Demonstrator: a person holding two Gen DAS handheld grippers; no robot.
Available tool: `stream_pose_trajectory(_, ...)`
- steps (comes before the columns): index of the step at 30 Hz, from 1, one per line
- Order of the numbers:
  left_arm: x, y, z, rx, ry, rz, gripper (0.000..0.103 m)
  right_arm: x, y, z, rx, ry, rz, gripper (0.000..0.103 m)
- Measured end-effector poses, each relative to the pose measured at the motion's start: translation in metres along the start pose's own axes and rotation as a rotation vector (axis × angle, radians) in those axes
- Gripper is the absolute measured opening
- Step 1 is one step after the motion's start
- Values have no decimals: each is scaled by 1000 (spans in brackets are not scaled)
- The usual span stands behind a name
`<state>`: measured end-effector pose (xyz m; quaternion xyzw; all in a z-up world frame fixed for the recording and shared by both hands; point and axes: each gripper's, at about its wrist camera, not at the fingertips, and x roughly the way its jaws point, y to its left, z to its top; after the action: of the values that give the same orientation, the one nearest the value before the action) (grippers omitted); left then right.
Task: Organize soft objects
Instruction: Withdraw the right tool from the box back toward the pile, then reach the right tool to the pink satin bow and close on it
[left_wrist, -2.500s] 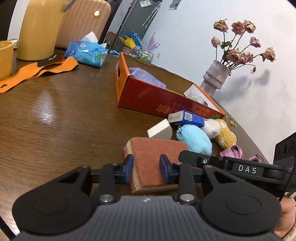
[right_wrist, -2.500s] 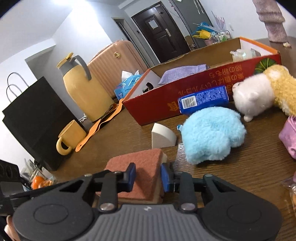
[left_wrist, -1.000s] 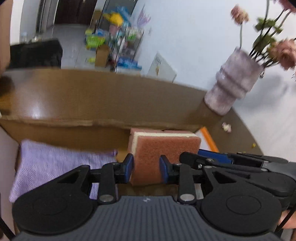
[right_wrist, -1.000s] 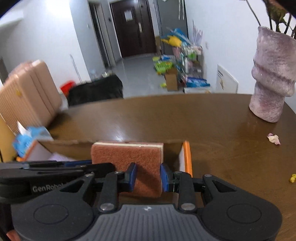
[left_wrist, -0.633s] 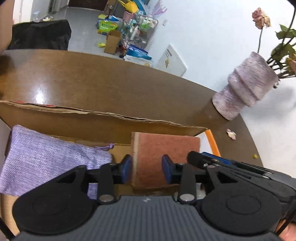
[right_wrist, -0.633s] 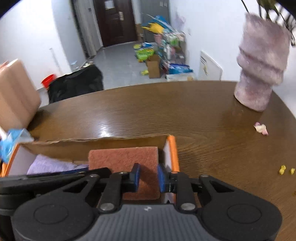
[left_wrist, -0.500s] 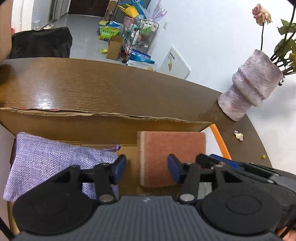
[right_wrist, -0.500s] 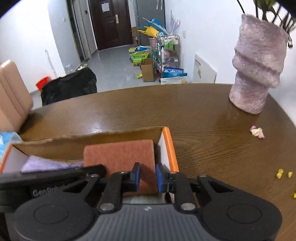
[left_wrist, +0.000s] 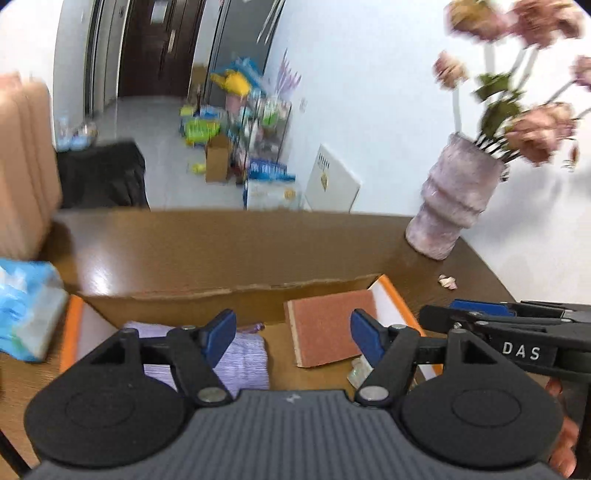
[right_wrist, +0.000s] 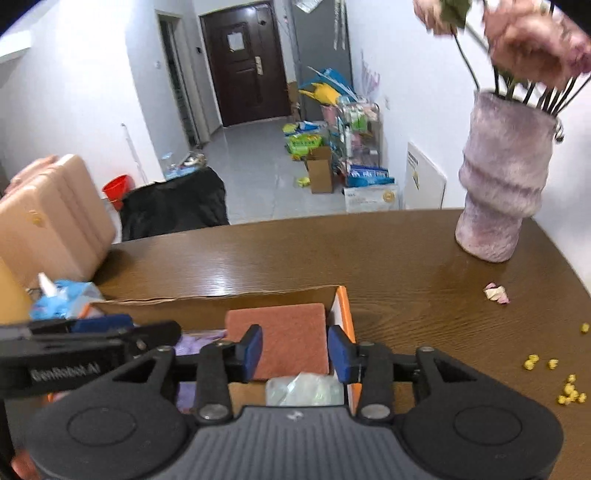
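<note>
A brown-red scouring sponge (left_wrist: 327, 326) lies in the orange cardboard box (left_wrist: 391, 291), leaning against its far wall; it also shows in the right wrist view (right_wrist: 284, 338). A purple cloth bag (left_wrist: 236, 360) lies in the box to its left. My left gripper (left_wrist: 291, 332) is open and empty above the box, its pads apart on either side of the sponge. My right gripper (right_wrist: 295, 350) is open and empty just before the sponge. A clear plastic packet (right_wrist: 304, 389) lies in the box under the right gripper.
A purple vase (right_wrist: 502, 181) with dried pink flowers stands on the brown table at the far right. Petals (right_wrist: 496, 291) and yellow crumbs (right_wrist: 569, 391) lie near it. A blue tissue pack (left_wrist: 26, 317) sits left of the box. A tan suitcase (right_wrist: 48, 218) stands behind the table.
Both grippers carried the sponge from the table into the box. They opened and let it go. Both have drawn back and up; the sponge stays in the box.
</note>
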<state>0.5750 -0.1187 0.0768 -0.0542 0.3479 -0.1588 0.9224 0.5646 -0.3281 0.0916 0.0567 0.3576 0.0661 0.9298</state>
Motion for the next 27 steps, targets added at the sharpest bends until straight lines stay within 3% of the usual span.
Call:
stream_pose_trajectory(5,-106,1,-35,51,-139,54,83,-84,3,-30,0,-98,61,55)
stream_pose_trajectory(11,-228,7,-143,114,-309,48,95,-202,8,-126,-59,-237,193,61)
stream_pose_trajectory(15,-271,-2,-229,166,-345,122,95,-255,16,-210,-113,-296,254,62)
stream_pose_trajectory(19,-303,-8,-296,128,-352,156,96,-284,30,-284,-163,-334,259,65)
stream_pose_trajectory(23,-320,-16,-342,114,-326,152,97,-294,44,-341,-134,-324,235,66)
stream_pose_trajectory(27,-336,-20,-365,149,-306,132,97,-294,46,-380,-66,-280,235,66)
